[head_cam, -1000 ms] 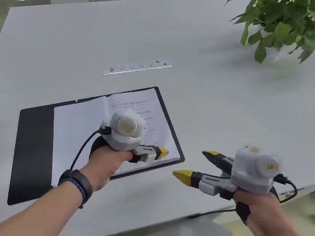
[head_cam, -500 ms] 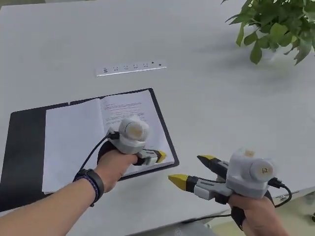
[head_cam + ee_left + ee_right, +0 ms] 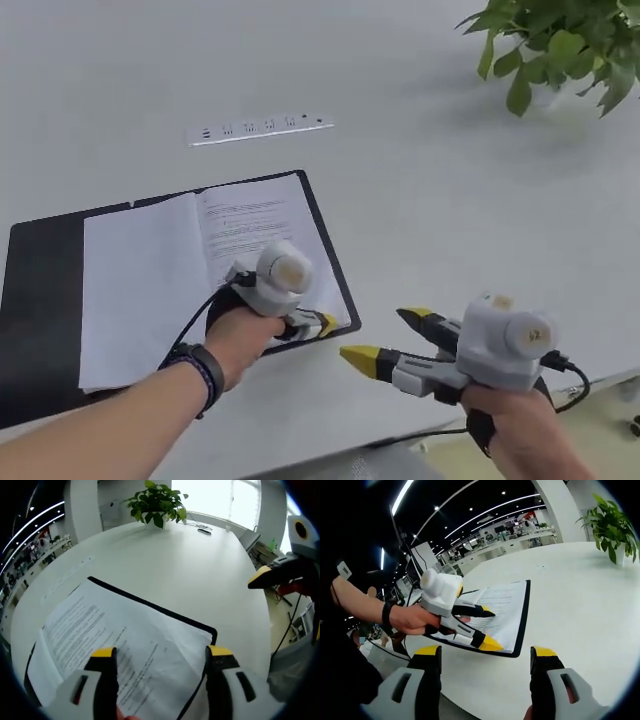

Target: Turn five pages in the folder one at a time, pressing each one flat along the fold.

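A black folder [image 3: 40, 300] lies open on the white table, with a blank sheet [image 3: 140, 290] on its left and a printed page [image 3: 255, 225] on its right. My left gripper [image 3: 320, 322] is low over the printed page [image 3: 125, 645] near the folder's near right corner. It is open [image 3: 162, 652] with the paper lying below the jaws. My right gripper [image 3: 385, 335] hovers open just off that corner, over bare table. From the right gripper view [image 3: 486, 651] its jaws point toward the left gripper [image 3: 455, 610] and the folder [image 3: 522, 615].
A white power strip [image 3: 258, 128] lies beyond the folder. A potted green plant [image 3: 560, 45] stands at the far right. The table's near edge [image 3: 330, 450] runs just below my hands, and a cable trails from each gripper.
The picture has shifted as my head moved. My left gripper has slid a little toward the folder's near right corner. The right gripper stays beside that corner.
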